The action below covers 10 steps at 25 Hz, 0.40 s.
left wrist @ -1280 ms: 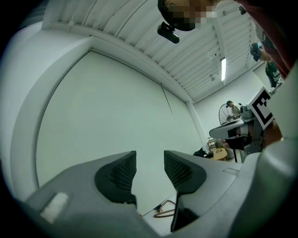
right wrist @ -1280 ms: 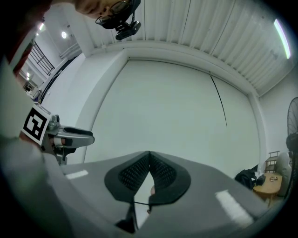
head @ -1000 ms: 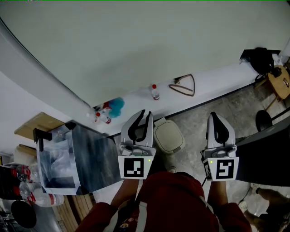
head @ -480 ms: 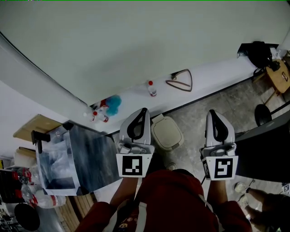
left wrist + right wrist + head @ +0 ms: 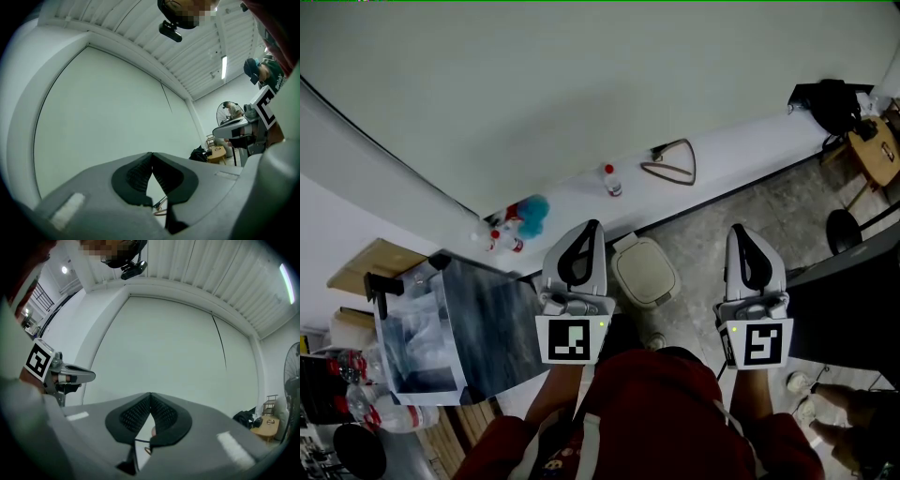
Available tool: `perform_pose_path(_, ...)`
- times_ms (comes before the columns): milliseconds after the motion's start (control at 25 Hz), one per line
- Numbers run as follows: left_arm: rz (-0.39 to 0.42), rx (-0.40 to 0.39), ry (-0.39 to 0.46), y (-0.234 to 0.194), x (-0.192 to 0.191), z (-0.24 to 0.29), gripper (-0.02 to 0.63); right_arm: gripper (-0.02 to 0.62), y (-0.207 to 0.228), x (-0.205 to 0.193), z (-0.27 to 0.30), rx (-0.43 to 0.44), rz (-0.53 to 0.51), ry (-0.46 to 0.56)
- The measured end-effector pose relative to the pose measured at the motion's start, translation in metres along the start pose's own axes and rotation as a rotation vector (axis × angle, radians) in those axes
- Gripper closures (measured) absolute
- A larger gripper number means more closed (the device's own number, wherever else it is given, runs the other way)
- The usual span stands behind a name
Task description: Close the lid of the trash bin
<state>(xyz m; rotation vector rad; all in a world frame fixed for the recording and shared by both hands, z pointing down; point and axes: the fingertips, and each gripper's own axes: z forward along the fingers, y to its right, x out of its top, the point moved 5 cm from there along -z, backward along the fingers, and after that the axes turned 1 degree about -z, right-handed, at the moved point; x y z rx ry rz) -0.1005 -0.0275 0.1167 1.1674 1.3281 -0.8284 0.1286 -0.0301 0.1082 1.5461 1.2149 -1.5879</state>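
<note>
Standing on the grey floor at the foot of a white ledge, the trash bin is seen from above in the head view, its beige lid lying flat over it as far as can be told. It is placed between the two grippers, much nearer the left one, whose body overlaps the bin's left edge in that view.

The left gripper is held with its jaws pressed together and nothing between them; the same is shown in its own view. The right gripper is likewise closed tip to tip on nothing. Both are pointed at the pale wall, which fills the gripper views; the bin is not seen in either.

On the ledge behind the bin, a small bottle and a triangular hanger are laid near each other, and a cluster of red-capped bottles is set beside a blue object. A clear-sided box with a dark panel is placed just left of the left gripper. A black bag and a wooden table are found at the far right, well apart from the bin.
</note>
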Motion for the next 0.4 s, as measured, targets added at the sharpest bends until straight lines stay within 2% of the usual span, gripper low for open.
perform_pose_path(240,-0.010,-0.001,0.019,-0.0015,-0.0035,0.0009,0.609,0.597,-0.0042,-0.0049,0.0006,-0.004,-0.004,-0.010)
perform_pose_path(400,-0.018,0.000,-0.017,-0.0010,-0.0085,0.0016,0.609,0.597,-0.0024,-0.0050,0.0011,-0.006,-0.008,-0.009)
